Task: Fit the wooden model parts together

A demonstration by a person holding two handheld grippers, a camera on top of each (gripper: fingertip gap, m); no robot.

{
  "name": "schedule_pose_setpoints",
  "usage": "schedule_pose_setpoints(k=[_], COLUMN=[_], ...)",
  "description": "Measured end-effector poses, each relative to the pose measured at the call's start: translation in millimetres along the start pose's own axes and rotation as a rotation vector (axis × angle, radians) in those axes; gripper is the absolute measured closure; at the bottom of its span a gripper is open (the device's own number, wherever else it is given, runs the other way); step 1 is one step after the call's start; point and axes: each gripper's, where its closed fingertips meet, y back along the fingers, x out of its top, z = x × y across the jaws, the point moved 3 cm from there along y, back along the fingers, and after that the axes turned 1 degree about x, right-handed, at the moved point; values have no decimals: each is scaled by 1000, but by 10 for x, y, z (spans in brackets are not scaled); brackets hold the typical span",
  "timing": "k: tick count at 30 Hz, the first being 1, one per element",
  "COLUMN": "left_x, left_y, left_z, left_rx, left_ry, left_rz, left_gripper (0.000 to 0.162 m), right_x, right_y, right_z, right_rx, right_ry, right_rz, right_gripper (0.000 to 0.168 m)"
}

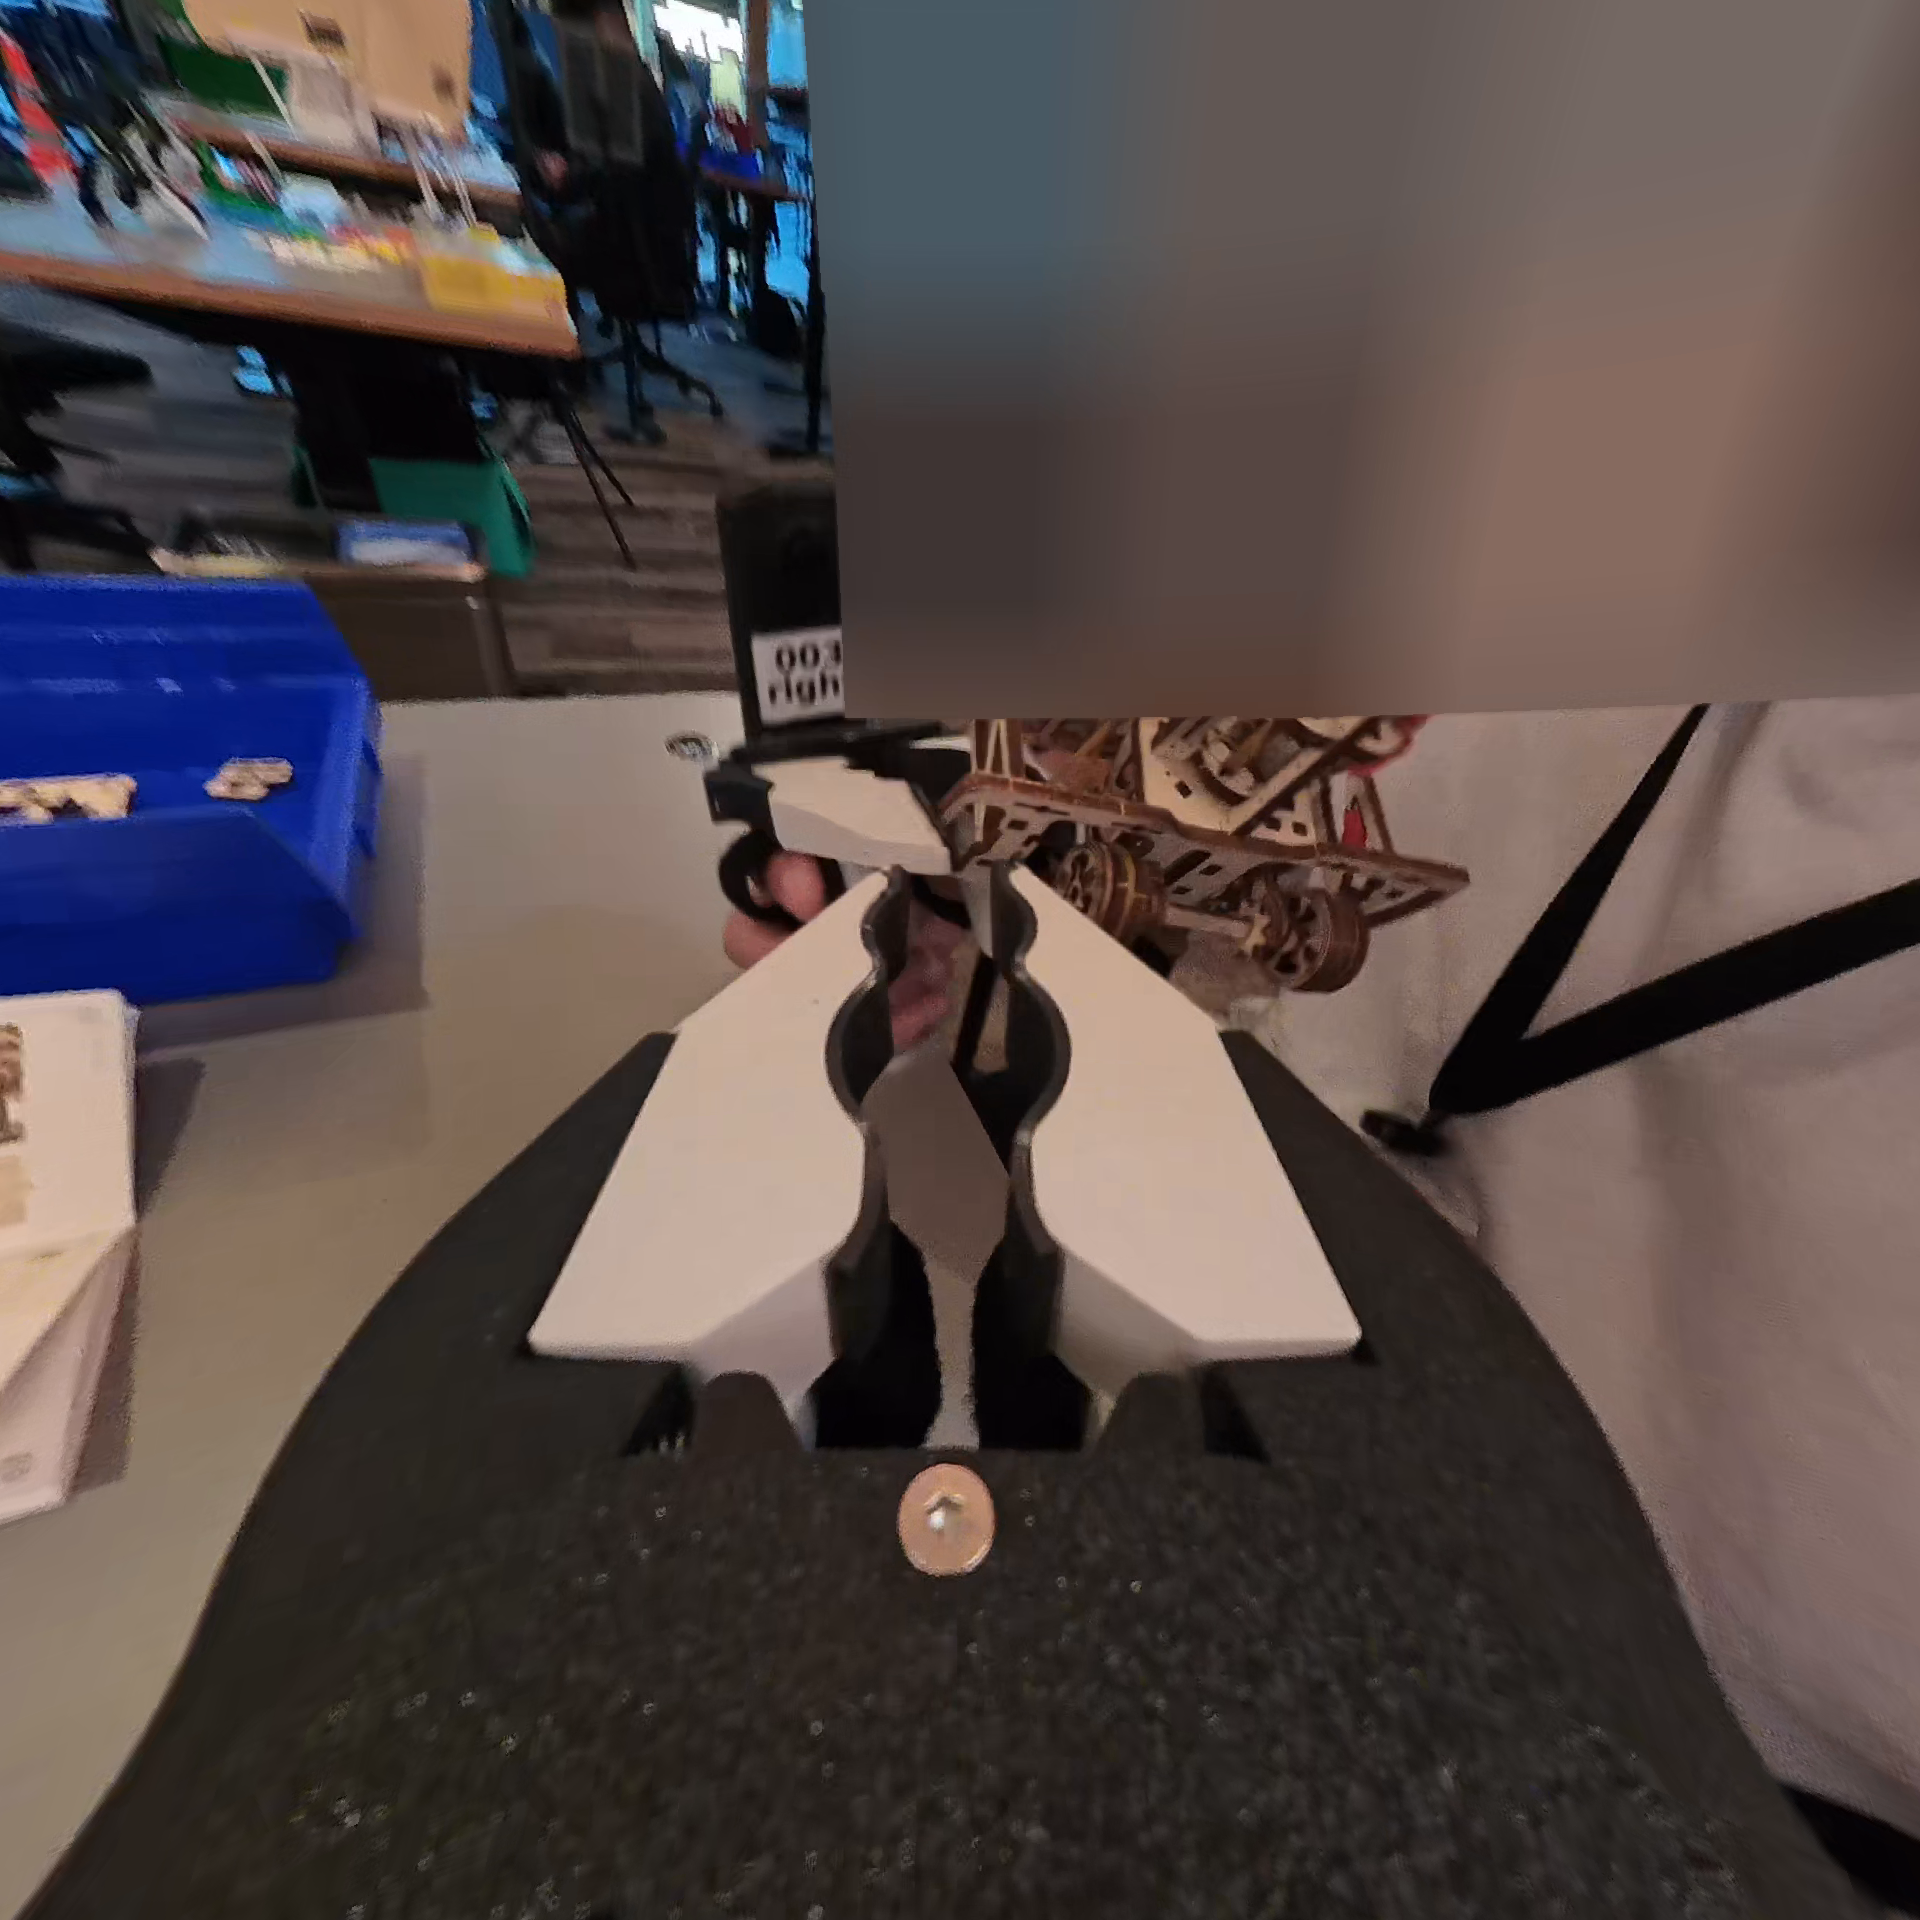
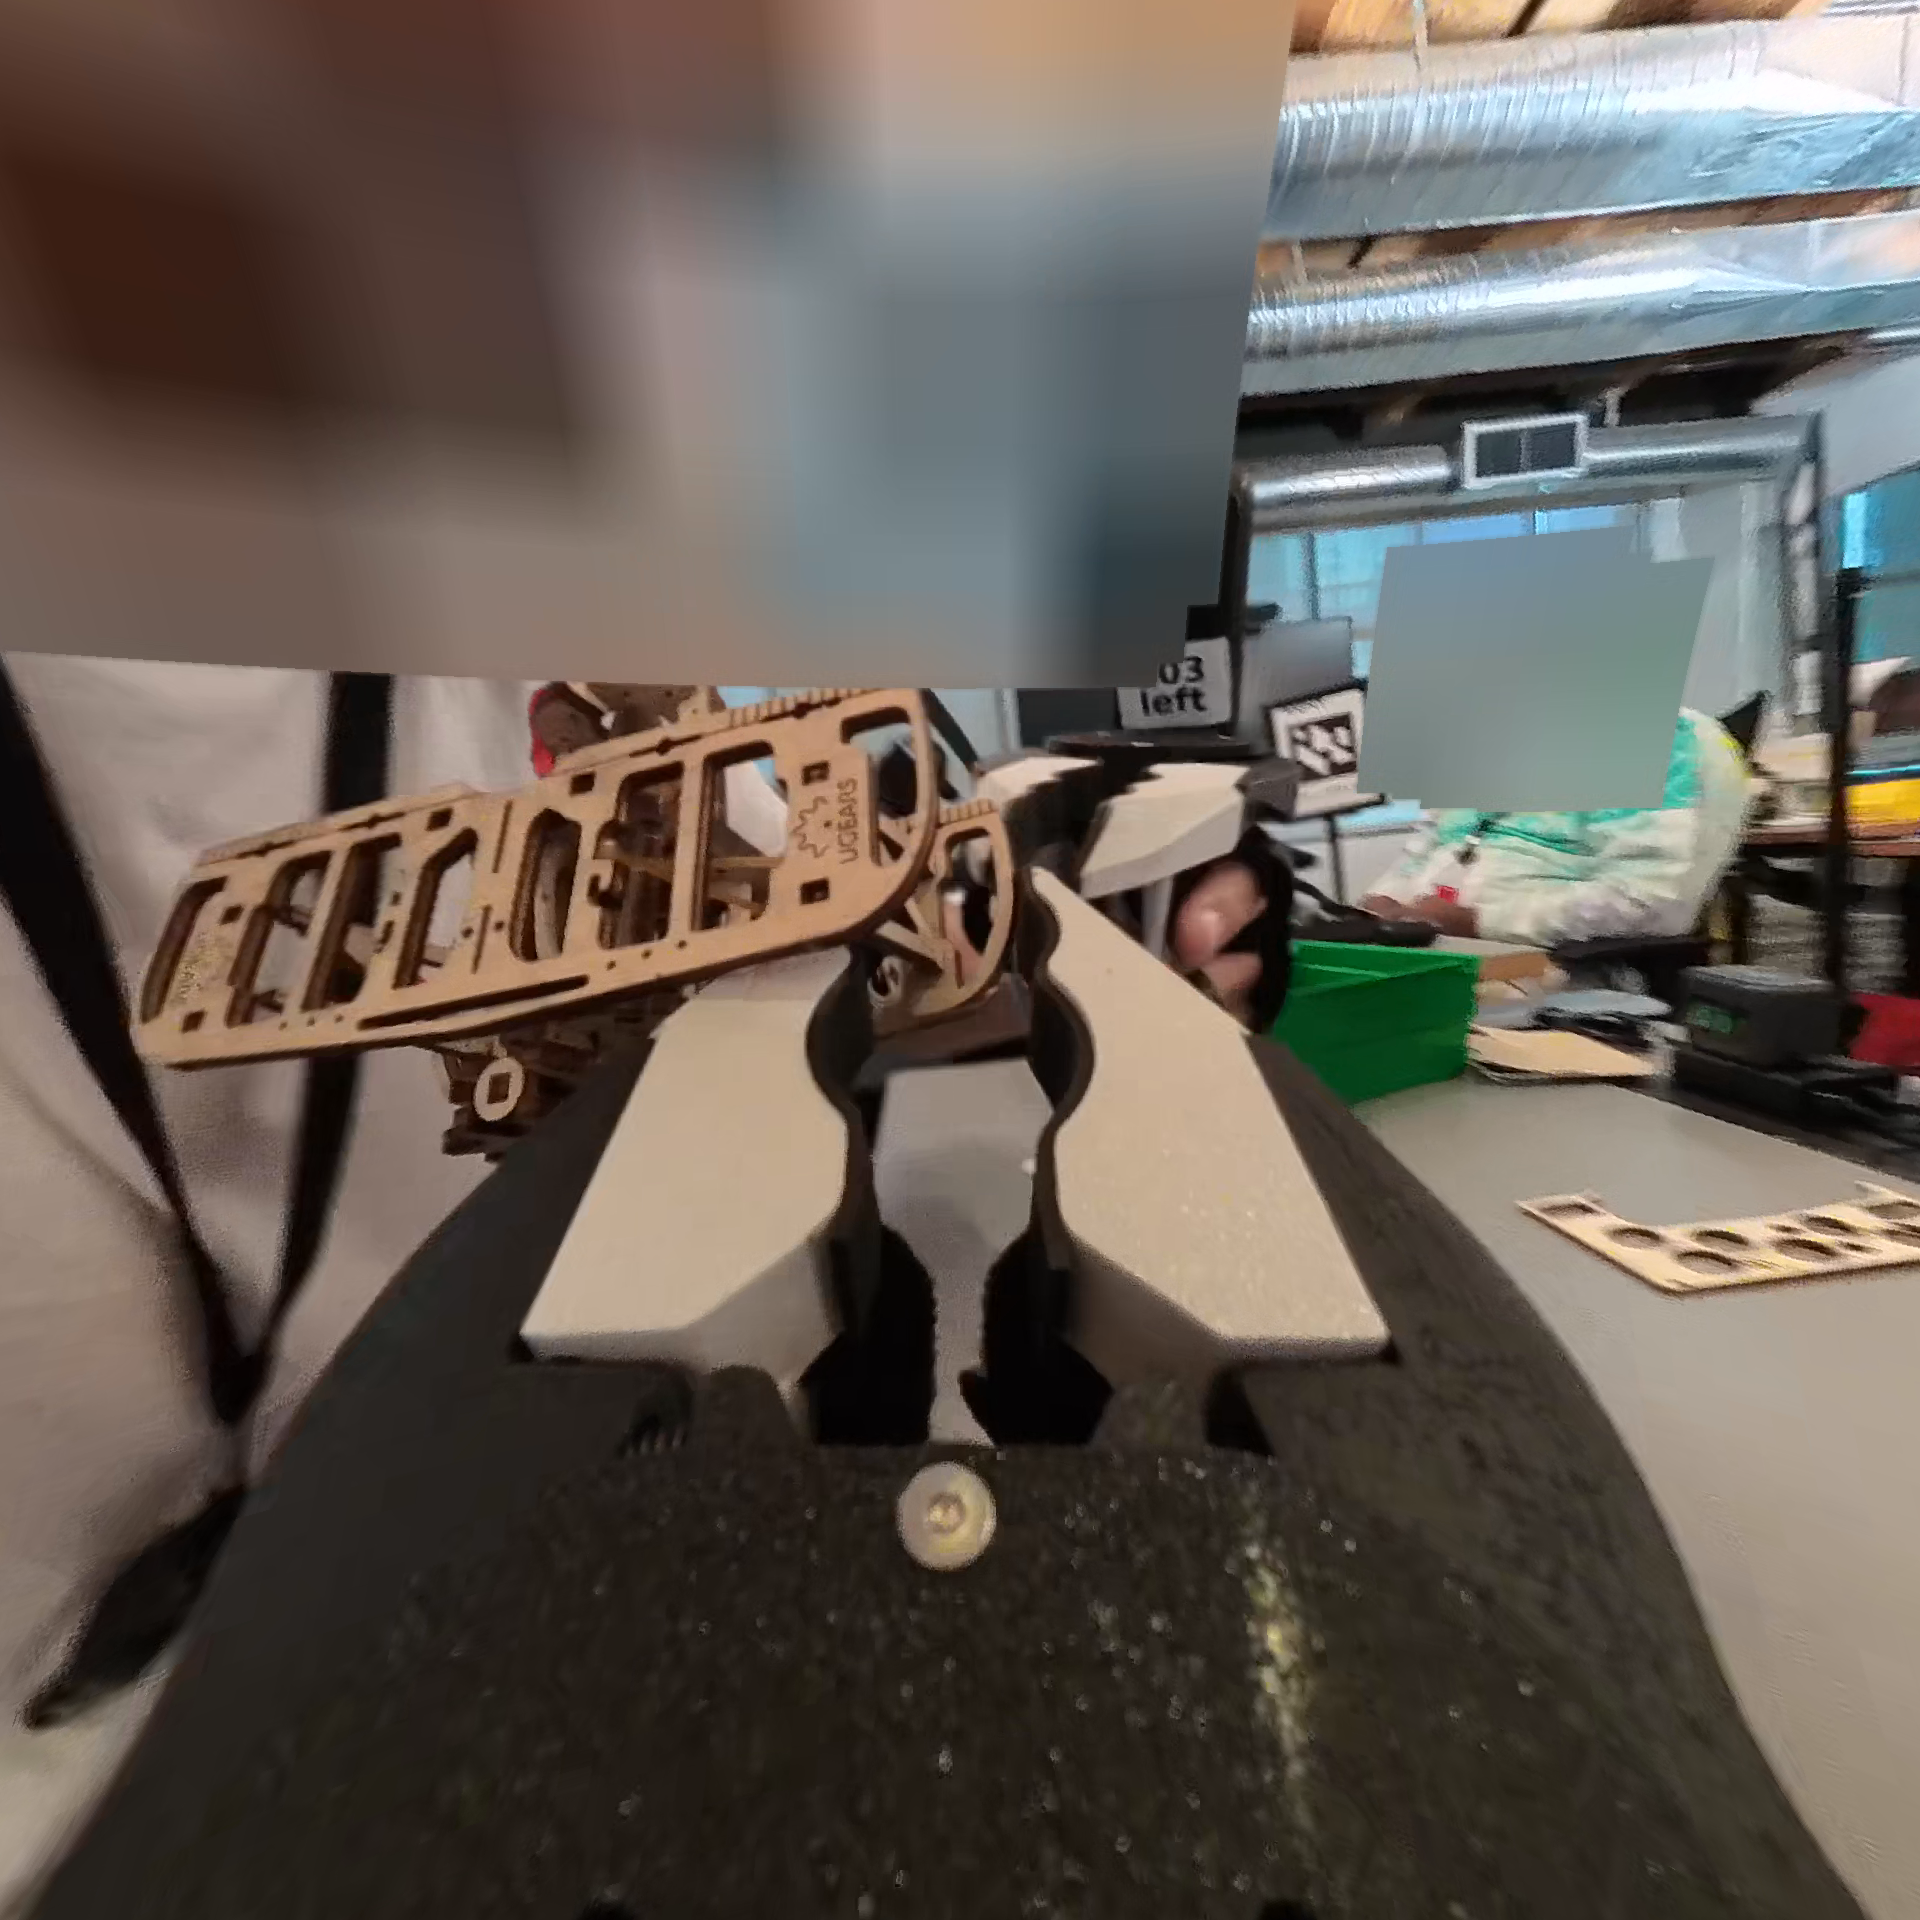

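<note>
- Left gripper (image 1: 940,883) is pointing at the wooden model (image 1: 1195,831), fingers nearly together w/ a thin gap, tips just beside the model's end; can't tell if anything's pinched.
- Right gripper (image 2: 940,935) is clamping one end of the model (image 2: 540,894), which is hanging tilted above the table (image 2: 1558,1403), wheels down.
- Person in white shirt (image 1: 1662,1247) w/ black strap is standing just behind the model.
- Blue bin (image 1: 177,790) w/ small wooden bits is sitting on the table's left; punched wooden sheet (image 2: 1745,1236) is lying to the right; green bin (image 2: 1371,997) beyond.
</note>
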Motion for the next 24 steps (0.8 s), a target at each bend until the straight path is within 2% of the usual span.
schedule_pose_setpoints(k=[3,7,11,14,18,20,24], left_x=[84,50,-17,6,-9,-57,-99], left_y=[-12,-157,-271,-269,-231,-202,-249], left_z=[38,118,112,97,159,148,221], left_rx=[4,-28,6,18,2,-15,-184], left_ry=[-34,19,28,110,247,328,523], left_rz=[23,31,69,150,253,306,382], left_gripper=[153,152,147,135,113,111,111], right_x=[108,237,319,292,278,299,250], right_y=[17,88,163,157,151,143,35], right_z=[-22,37,102,117,137,136,105], right_rx=[58,76,75,57,5,-17,-30], right_ry=[-97,-162,-200,-154,3,80,237], right_rz=[103,235,328,286,151,101,-54], right_gripper=[145,146,146,146,146,146,146])
